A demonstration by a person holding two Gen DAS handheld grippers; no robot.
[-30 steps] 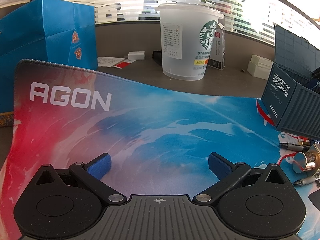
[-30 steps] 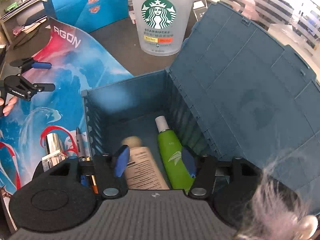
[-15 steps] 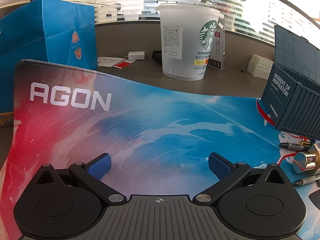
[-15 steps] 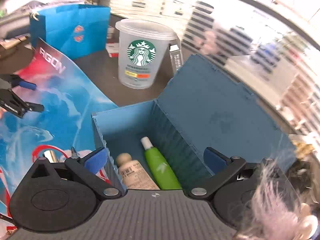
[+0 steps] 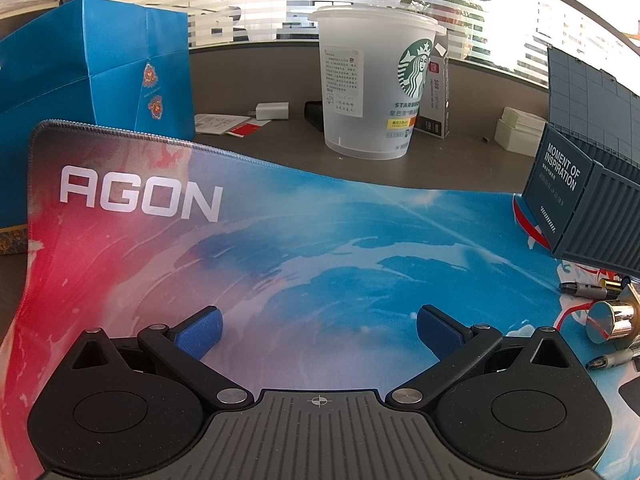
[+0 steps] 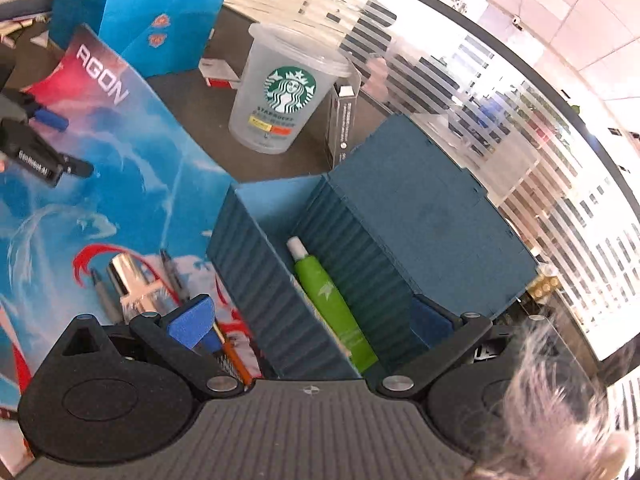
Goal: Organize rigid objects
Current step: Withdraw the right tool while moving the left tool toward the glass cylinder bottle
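Right gripper (image 6: 308, 324) spread, empty, above box (image 6: 256, 264); tube (image 6: 332, 304) inside. Left gripper (image 5: 319, 330) spread, idle. Next: probably pens (image 6: 102, 294) beside box.

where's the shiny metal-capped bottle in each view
Left wrist: the metal-capped bottle lies at the far right edge, on the mat below the blue box.
Right wrist: lower left, lying between pens, left of the box.
Shared landmark: the Starbucks cup.

Tube (image 6: 328, 300) lies in box (image 6: 256, 264), pens (image 6: 105, 300) left.
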